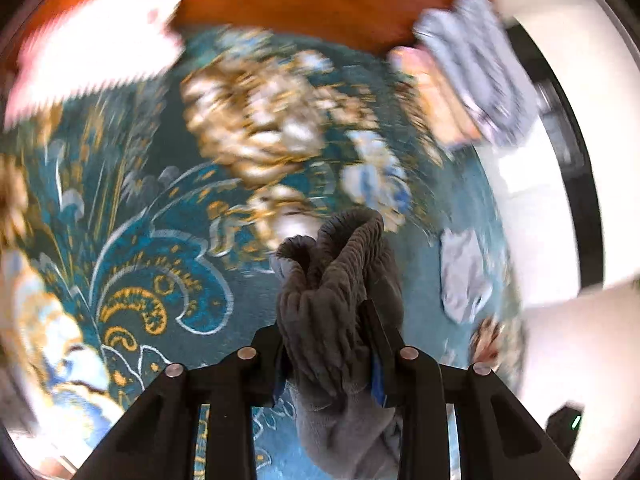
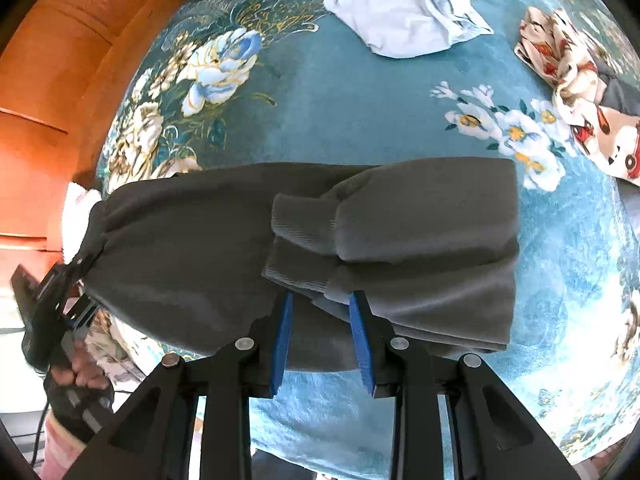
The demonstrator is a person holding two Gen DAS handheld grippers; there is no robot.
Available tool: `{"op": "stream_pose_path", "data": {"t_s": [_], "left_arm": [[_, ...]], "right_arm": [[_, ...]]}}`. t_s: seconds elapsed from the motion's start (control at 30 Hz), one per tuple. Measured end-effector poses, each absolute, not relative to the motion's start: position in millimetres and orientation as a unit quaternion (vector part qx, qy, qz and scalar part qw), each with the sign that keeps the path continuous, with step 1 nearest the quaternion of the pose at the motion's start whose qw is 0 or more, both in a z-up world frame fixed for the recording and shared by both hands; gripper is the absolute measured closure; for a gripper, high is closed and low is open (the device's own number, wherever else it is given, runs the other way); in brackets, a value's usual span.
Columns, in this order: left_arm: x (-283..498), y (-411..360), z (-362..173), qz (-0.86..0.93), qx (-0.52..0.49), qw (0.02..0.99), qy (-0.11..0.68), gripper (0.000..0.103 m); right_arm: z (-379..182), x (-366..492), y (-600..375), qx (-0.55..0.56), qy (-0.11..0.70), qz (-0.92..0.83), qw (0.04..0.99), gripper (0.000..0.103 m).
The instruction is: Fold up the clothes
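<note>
Left gripper (image 1: 326, 344) clamped on bunched edge of grey garment (image 2: 304, 248). Right gripper (image 2: 322, 340) parted, empty, at its near edge. Garment spread on teal floral carpet (image 2: 352, 112). Beyond: white cloth (image 2: 404, 12), printed cloth (image 2: 580, 92), orange wooden furniture (image 2: 52, 92).

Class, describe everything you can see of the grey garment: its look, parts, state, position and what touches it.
The grey garment looks like soft, fleecy knit with ribbed cuffs. It is partly folded, two sleeves laid across its body, lying on the teal floral rug. The left claw is shut on one bunched end, lifting it. The right claw is open at the near edge, its blue pads either side of a cuff, not gripping.
</note>
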State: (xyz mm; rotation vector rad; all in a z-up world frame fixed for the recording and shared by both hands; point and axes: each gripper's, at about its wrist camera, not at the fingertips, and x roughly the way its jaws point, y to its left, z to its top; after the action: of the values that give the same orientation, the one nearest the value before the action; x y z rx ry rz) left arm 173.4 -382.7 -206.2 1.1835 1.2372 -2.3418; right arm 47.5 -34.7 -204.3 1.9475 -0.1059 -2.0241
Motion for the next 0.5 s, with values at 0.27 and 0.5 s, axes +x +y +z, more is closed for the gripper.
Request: {"op": "stream_pose_path", "data": {"t_s": [0.27,0.5], "left_arm": [[111,-237,-115,-0.881,0.436,0.071,0.171,0.069],[63,-87,-120,-0.871,0.49,0.037,0.023,0.068]], "right_arm": [[-183,33,48,0.665,-0.085,-0.725,0.158,0.073],[-179,26,142,0.656,-0.135,-0.732,0.124,0.073]]}}
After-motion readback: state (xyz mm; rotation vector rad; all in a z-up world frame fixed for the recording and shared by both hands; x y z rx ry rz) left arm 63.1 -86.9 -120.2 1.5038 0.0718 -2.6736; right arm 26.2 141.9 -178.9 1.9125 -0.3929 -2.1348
